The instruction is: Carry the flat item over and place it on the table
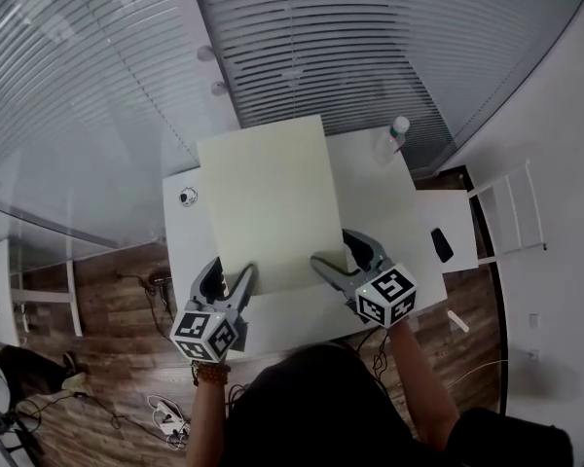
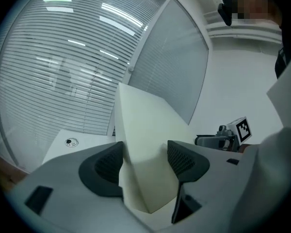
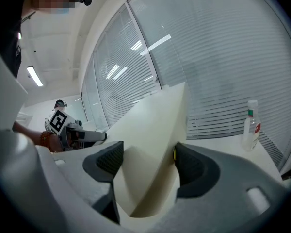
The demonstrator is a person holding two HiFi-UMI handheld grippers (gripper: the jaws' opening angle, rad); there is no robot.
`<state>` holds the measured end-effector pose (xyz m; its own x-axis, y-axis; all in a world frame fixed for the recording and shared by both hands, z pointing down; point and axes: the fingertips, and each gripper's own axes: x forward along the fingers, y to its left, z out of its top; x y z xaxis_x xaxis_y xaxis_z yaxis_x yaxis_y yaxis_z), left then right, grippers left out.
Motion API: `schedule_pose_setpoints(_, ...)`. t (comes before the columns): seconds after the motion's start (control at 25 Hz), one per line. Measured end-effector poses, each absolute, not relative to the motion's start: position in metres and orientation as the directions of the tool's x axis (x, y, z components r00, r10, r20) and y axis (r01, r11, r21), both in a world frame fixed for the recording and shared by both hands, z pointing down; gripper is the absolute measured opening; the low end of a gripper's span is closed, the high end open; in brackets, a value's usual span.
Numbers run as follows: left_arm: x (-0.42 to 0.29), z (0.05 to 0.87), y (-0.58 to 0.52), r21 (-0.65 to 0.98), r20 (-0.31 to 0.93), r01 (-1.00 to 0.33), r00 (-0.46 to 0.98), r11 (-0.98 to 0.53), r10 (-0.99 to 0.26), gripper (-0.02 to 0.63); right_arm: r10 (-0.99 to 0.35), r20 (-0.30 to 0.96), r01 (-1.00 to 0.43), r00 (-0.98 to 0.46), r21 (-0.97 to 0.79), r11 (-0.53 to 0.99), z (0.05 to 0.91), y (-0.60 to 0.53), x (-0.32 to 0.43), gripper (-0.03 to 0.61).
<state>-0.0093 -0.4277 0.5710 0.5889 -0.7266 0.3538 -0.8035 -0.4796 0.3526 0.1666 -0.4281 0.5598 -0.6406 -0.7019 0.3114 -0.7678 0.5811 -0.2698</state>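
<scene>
The left gripper [image 1: 232, 273] at 7 o'clock and right gripper [image 1: 338, 251] at 5 o'clock both clamp the flat panel's [image 1: 271, 197] near edge, its long axis running toward 12 o'clock over the table [image 1: 394, 212].

The sheet [image 1: 270, 202] spans the middle of the bench [image 1: 384, 197], with the left gripper [image 1: 232, 272] and right gripper [image 1: 335, 249] at its near corners. A bottle [image 1: 393, 136] stands at the bench's far right corner.

The board [image 1: 268, 197] is smooth, matt cream, like stiff card. The table [image 1: 370, 178] is smooth white. The left gripper [image 2: 143, 161] and right gripper [image 3: 148, 164] are matt grey plastic with dark meshed pads [image 2: 106, 163]. At one o'clock stands a clear plastic bottle [image 1: 392, 139]. The floor [image 1: 117, 309] is wood.
</scene>
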Motion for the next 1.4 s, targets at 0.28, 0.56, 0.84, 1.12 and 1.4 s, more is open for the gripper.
schedule_pose_setpoints(0.28,-0.010,0.610,-0.444,0.393,0.409,-0.800,0.594,-0.454,-0.692,0.284,-0.676,0.378,-0.774,-0.633,-0.333,0.539,0.601,-0.443,0.164,0.328)
schedule_pose_setpoints(0.56,-0.009,0.645,-0.445,0.437,0.452,-0.794,0.600,-0.422,-0.660,0.284,-0.652,0.427,-0.780,-0.626,-0.356,0.515,0.633,-0.445,0.165,0.328)
schedule_pose_setpoints(0.84,-0.007,0.671,-0.443,0.483,0.486,-0.787,0.605,-0.383,-0.631,0.284,-0.633,0.455,-0.779,-0.627,-0.392,0.490,0.658,-0.444,0.168,0.328)
schedule_pose_setpoints(1.12,-0.003,0.693,-0.442,0.490,0.524,-0.797,0.593,-0.353,-0.611,0.284,-0.607,0.484,-0.777,-0.630,-0.403,0.484,0.679,-0.446,0.171,0.328)
schedule_pose_setpoints(1.4,0.000,0.712,-0.436,0.496,0.562,-0.806,0.582,-0.325,-0.588,0.284,-0.576,0.516,-0.773,-0.634,-0.420,0.475,0.699,-0.442,0.174,0.328)
